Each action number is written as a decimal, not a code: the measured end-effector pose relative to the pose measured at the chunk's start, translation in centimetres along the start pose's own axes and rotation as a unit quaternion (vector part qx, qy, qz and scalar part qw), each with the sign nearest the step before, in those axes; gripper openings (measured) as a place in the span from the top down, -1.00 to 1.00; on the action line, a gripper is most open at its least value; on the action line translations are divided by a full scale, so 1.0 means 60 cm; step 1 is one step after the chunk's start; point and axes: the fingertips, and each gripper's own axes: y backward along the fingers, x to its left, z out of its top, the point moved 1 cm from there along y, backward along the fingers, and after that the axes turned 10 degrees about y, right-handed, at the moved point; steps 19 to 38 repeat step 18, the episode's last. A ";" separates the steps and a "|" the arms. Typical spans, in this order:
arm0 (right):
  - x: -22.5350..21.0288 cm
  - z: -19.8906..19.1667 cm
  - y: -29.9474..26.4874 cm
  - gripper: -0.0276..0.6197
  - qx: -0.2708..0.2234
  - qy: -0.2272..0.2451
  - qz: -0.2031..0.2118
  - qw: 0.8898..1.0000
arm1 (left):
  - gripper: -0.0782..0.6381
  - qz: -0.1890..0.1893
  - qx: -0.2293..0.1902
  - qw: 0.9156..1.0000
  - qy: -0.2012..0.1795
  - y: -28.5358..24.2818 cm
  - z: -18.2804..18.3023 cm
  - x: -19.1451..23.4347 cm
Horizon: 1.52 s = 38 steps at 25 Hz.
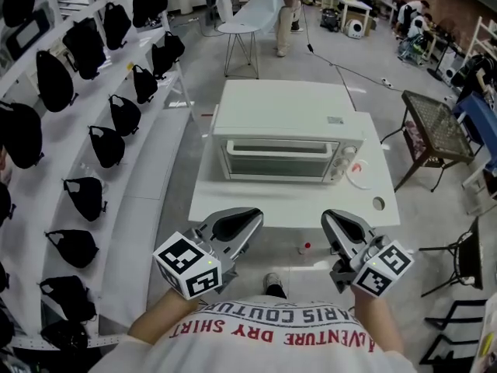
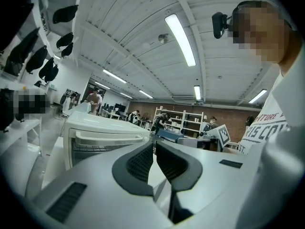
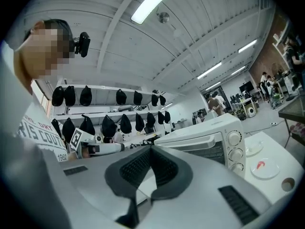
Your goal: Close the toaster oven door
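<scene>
A white toaster oven (image 1: 283, 142) stands on a white table (image 1: 233, 196), and its glass door (image 1: 279, 162) lies flat against the front, closed. Both grippers hang close to my body, short of the table's near edge and apart from the oven. My left gripper (image 1: 253, 217) is shut with nothing between its pads. My right gripper (image 1: 329, 218) is shut and empty too. The left gripper view shows its closed tips (image 2: 154, 145) with the oven (image 2: 102, 132) ahead on the left. In the right gripper view the closed tips (image 3: 151, 150) point past the oven (image 3: 209, 137) and its knobs (image 3: 233, 151).
A white disc with a red mark (image 1: 359, 175) lies right of the oven, near a round hole (image 1: 378, 203) in the tabletop. Shelves of black bags (image 1: 101, 146) line the left side. A dark woven stand (image 1: 435, 127) is at the right. A small red item (image 1: 307, 247) lies on the floor.
</scene>
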 end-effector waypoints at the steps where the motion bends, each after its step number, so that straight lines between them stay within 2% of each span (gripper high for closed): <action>1: -0.002 -0.002 0.001 0.84 0.001 -0.001 -0.001 1.000 | 0.66 0.000 0.002 1.000 0.002 -0.001 -0.002 0.001; 18: -0.029 -0.009 -0.020 0.84 0.007 -0.005 -0.003 1.000 | 0.66 0.013 0.004 1.000 0.007 -0.022 0.006 0.035; 38: -0.029 -0.009 -0.020 0.84 0.007 -0.005 -0.003 1.000 | 0.66 0.013 0.004 1.000 0.007 -0.022 0.006 0.035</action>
